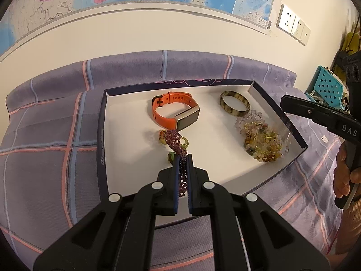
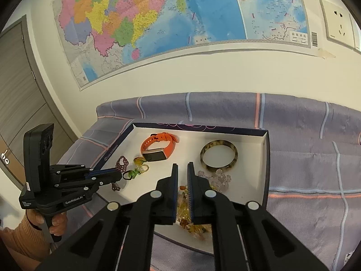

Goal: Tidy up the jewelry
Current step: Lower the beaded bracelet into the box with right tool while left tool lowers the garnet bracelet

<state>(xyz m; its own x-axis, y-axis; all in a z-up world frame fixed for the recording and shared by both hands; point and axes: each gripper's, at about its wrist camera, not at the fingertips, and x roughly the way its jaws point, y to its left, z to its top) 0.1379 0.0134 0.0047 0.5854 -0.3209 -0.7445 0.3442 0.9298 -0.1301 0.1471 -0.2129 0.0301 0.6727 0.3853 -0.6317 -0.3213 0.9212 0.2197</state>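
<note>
Beads point(image 1: 175, 140) in L gripper point(image 1: 183, 158) jaws, over box point(image 1: 102, 122).

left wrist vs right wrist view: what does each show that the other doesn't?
Left wrist only: the left gripper seen along its own fingers, shut on the purple bead strand; a teal perforated basket at the right edge.

Right wrist only: a door on the left, and the amber beads showing through the narrow gap between the right gripper's nearly closed fingers; nothing visibly clamped.

Both: the box tray, orange smartwatch, mottled bangle, clear crystal beads, wall map, plaid sheet.
</note>
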